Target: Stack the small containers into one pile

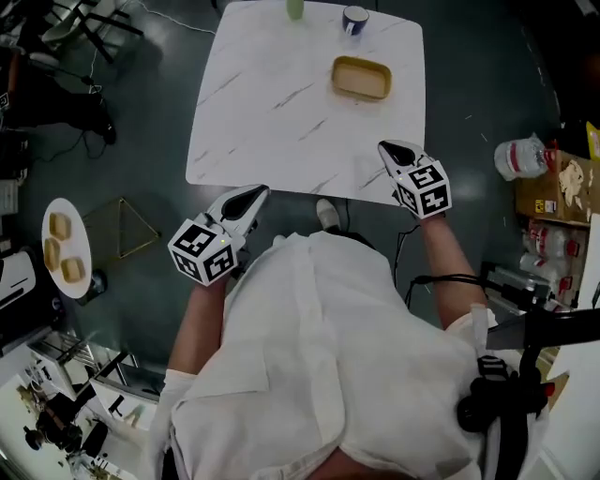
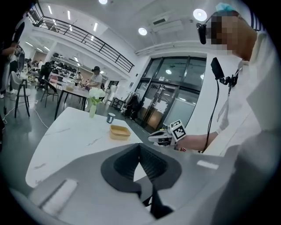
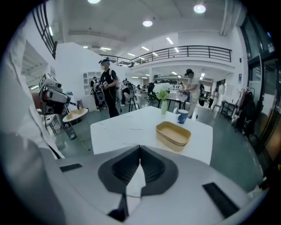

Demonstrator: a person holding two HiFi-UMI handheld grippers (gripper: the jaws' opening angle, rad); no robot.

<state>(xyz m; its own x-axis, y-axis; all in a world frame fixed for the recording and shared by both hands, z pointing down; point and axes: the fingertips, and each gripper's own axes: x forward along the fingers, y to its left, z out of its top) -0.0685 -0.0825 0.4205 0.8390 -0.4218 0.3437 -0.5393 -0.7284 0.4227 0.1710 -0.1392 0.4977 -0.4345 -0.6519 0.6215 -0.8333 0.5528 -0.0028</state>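
Head view, looking steeply down: the white marble table [image 1: 281,103] fills the upper centre of the frame, and one tan container [image 1: 362,78] sits on it toward the upper right, with a blue cup [image 1: 354,19] and a green vase [image 1: 295,7] at the far edge beyond it. The container is empty. A dark line runs round its wall in the right gripper view [image 3: 173,133], which could mark a second one nested inside, but this cannot be settled. Three tan containers [image 1: 62,249] lie side by side, unstacked, on a round side table [image 1: 80,225] at the left edge of the frame, well apart from the marble table; nothing shows in them. Judged from this layout, the pile is at most begun, and those three remain to be brought over and stacked. The left gripper [image 1: 255,194] is held just off the table's near edge, lower left of centre, jaws pressed together on nothing. The right gripper [image 1: 389,148] is held over the near right corner, its jaws likewise together and empty.
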